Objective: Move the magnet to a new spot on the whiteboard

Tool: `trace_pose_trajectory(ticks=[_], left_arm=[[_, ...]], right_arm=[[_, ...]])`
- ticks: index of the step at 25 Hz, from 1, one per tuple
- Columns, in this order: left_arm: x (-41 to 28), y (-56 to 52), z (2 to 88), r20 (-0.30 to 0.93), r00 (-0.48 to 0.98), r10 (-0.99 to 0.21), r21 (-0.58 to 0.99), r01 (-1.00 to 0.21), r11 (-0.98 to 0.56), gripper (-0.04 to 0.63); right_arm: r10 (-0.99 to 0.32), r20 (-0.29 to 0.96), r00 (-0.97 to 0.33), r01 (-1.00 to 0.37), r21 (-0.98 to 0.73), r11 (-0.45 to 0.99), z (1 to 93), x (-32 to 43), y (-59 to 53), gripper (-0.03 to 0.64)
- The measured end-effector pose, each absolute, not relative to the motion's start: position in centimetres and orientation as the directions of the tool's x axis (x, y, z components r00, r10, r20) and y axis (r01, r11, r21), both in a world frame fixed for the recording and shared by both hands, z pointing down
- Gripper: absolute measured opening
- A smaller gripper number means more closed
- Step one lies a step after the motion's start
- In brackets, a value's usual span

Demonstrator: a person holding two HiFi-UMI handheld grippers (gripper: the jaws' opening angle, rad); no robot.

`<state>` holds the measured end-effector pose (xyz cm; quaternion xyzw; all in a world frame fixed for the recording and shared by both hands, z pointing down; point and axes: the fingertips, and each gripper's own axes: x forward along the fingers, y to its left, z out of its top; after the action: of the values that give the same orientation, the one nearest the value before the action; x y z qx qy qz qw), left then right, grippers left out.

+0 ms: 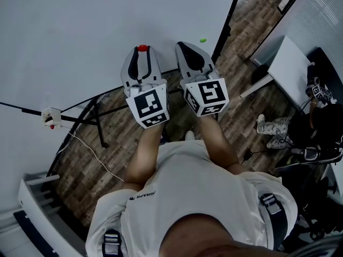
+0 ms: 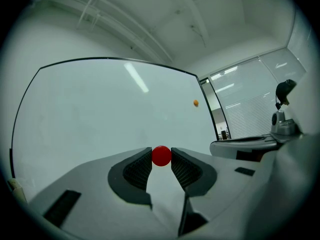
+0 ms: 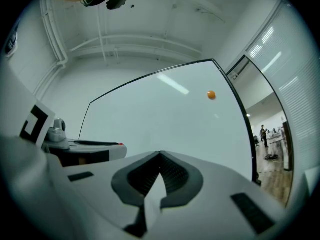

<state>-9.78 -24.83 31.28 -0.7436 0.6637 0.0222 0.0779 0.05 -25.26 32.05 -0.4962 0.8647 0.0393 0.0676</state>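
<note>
Red magnet (image 1: 142,48): small round button at the whiteboard (image 2: 90,114), held at the very tips of the left gripper (image 2: 161,154). Probably touching the board face, not certain from these angles.
Left claw: clamped on the magnet, one ribbed pad on each side.
Right gripper (image 3: 160,155): jaws together, nothing between. Held just beside the left.
Orange magnet (image 3: 211,95): near the board's right edge, well apart from the red one.
Handling (judged): light, rigid, smooth-sided. Liable to squirt out of a tip pinch and snap back toward the board.
Hold point: across the widest part, seated deeper on the pads if regrasped.
</note>
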Motion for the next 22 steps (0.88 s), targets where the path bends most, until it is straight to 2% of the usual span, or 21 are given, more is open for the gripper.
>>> trace_pose_trajectory(ticks=[22], left_arm=[[-9.0, -23.6, 31.5, -0.128, 0.146, -0.981, -0.095, -0.986, -0.134, 0.117]], right_arm=[[-0.848, -0.147, -0.509, -0.858, 0.012, 0.513, 31.9, -0.1, -24.7, 0.003]])
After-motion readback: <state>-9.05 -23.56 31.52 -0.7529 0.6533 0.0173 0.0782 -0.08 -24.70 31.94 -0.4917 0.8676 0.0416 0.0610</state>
